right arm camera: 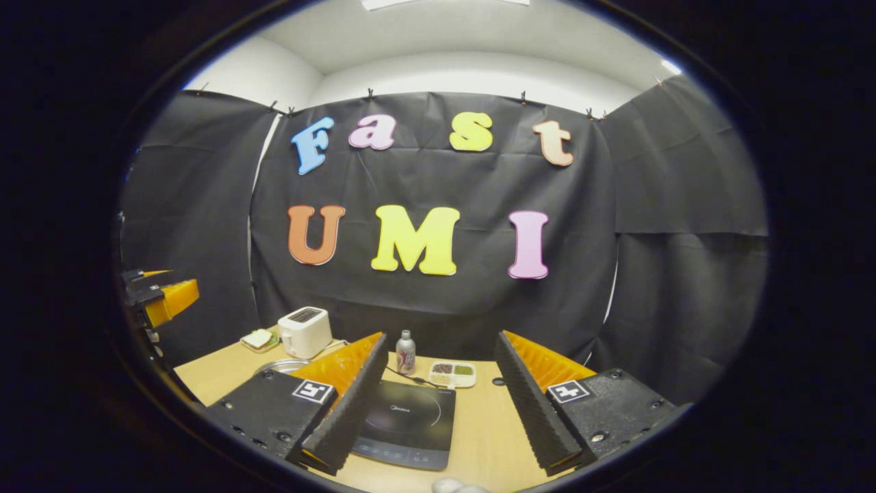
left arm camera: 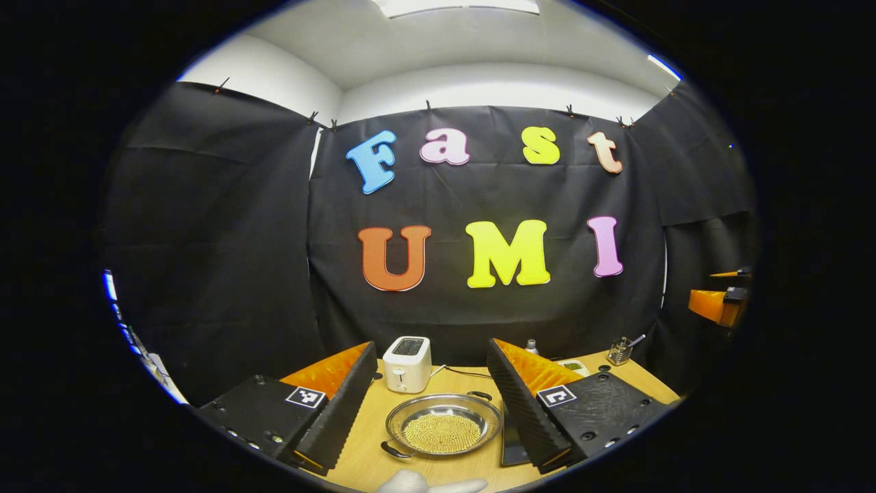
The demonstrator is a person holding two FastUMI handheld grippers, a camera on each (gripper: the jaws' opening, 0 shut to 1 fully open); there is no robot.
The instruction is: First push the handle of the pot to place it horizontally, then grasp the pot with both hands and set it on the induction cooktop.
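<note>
Both tongs hang wide and empty above the counter (left arm camera: 369, 459). Left tongs (left arm camera: 432, 418) frame the pot (left arm camera: 443, 424) at lower centre, apparently lining up the handle push. Right tongs (right arm camera: 441, 411) face the induction cooktop (right arm camera: 408, 424).

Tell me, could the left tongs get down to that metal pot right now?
Probably yes. The left tongs are open, with the pot on the table straight ahead between their fingers and nothing lying between. The toaster stands behind it.
</note>
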